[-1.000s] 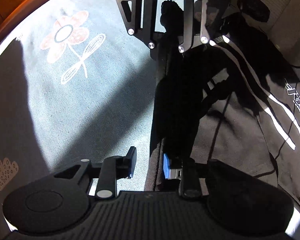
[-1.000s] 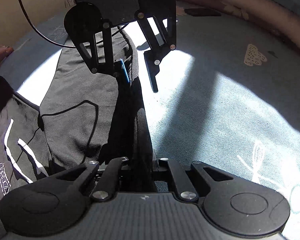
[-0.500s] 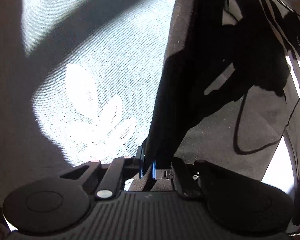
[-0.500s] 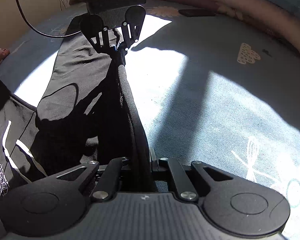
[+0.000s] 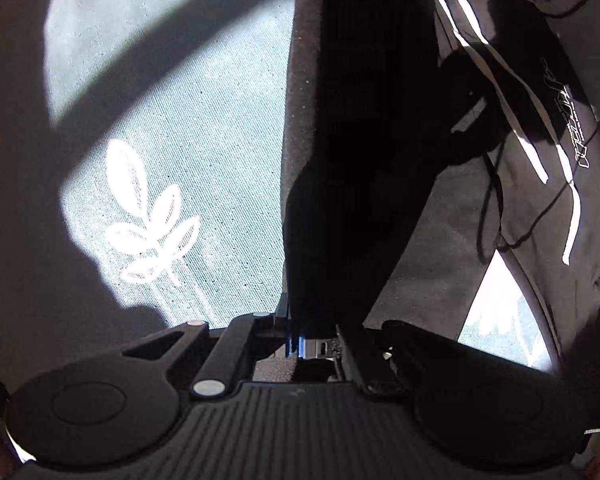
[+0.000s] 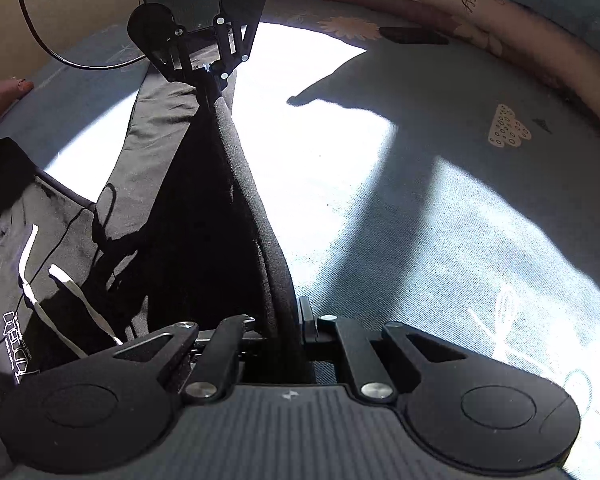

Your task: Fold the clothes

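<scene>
Two grippers, one taut garment edge, lifted above bed.
Left gripper (image 5: 306, 330) and right gripper (image 6: 288, 332) both pinching black garment (image 6: 204, 232) at opposite ends of its long edge; long axis running gripper to gripper, remainder draped on bedsheet (image 6: 420, 200). Mid-fold judged: carry edge across evenly, keep tension.

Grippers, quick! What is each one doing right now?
Left gripper: closed on the black cloth edge.
Right gripper: closed on the same cloth edge, other end.
</scene>
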`<state>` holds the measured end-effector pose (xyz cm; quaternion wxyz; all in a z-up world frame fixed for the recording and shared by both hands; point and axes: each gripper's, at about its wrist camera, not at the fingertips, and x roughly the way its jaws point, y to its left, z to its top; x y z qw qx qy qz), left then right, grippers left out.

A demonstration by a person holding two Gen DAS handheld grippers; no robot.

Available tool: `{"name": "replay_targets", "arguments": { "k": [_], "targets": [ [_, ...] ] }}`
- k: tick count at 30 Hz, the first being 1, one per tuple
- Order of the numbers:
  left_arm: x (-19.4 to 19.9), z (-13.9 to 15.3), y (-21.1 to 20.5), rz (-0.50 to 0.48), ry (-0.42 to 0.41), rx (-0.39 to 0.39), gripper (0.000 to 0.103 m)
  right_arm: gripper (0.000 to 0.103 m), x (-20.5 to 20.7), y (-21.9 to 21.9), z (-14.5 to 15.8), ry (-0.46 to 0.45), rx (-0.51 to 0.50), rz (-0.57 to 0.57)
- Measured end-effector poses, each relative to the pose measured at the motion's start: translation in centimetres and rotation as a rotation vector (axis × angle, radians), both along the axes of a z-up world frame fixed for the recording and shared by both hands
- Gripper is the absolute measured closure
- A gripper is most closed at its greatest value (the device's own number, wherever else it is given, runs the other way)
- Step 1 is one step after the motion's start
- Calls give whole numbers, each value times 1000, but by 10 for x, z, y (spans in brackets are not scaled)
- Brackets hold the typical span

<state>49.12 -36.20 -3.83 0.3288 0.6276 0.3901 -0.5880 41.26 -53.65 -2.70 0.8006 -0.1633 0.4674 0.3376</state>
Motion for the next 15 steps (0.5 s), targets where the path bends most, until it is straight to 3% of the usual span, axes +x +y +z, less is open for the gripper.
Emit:
{"name": "replay_targets", "arguments": {
  "k": [5, 10, 15],
  "targets": [
    [-9, 29, 25, 18, 33, -4, 103, 95, -17, 13, 17, -11, -23, 36],
    [-58, 47, 47, 13, 75, -19, 103, 95, -46, 34, 33, -8, -52, 95],
    [-97, 48, 71, -16, 143, -4, 103, 95, -74, 53, 36, 6, -97, 162]
  ]
}}
